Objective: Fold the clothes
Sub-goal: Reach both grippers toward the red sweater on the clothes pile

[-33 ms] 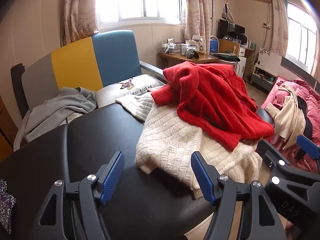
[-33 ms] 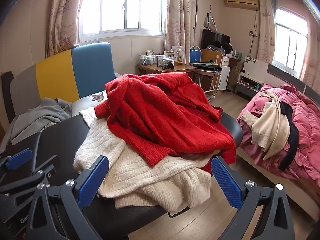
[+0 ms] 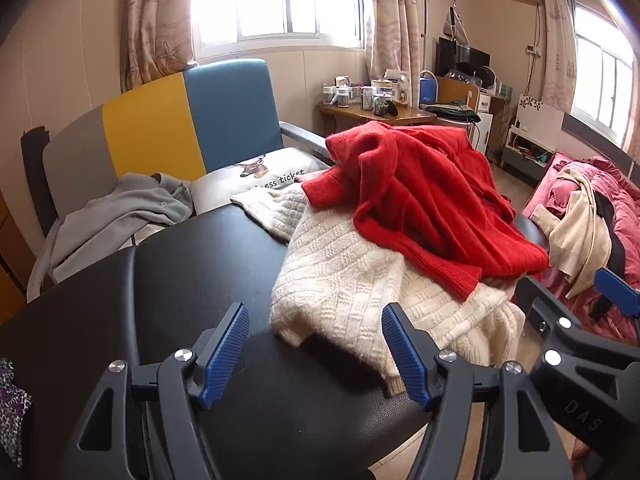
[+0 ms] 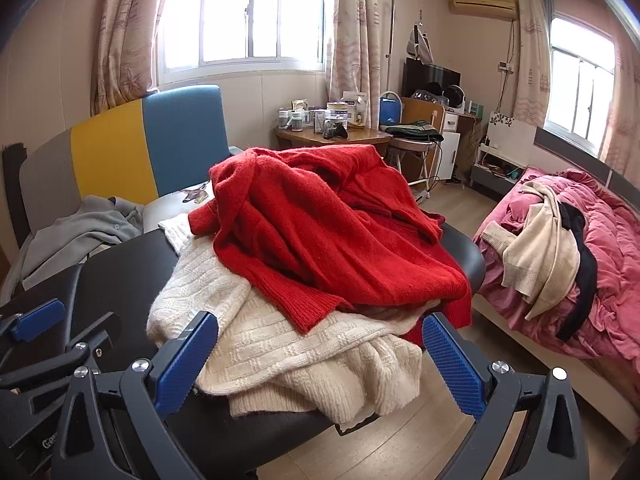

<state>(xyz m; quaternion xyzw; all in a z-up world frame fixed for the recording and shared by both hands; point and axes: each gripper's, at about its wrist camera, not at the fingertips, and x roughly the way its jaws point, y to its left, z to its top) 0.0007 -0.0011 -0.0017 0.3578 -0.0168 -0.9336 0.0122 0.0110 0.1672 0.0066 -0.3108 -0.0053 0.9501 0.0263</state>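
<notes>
A crumpled red sweater (image 3: 420, 208) (image 4: 320, 232) lies on top of a cream cable-knit sweater (image 3: 340, 280) (image 4: 280, 352). Both are heaped on a black padded table (image 3: 180, 280) (image 4: 120, 272), and the cream one hangs over the near right edge. My left gripper (image 3: 313, 314) is open just in front of the cream sweater's near hem, with nothing between its blue pads. My right gripper (image 4: 320, 320) is open wide at the pile's near right corner and is also empty. Each gripper shows at the edge of the other's view.
A grey, yellow and blue chair (image 3: 224, 112) behind the table carries a grey garment (image 3: 120, 208) and a printed pillow. A pink bed (image 4: 600, 280) with a beige garment stands to the right. A cluttered wooden desk (image 4: 360, 136) is behind. Patterned cloth (image 3: 12, 396) lies at far left.
</notes>
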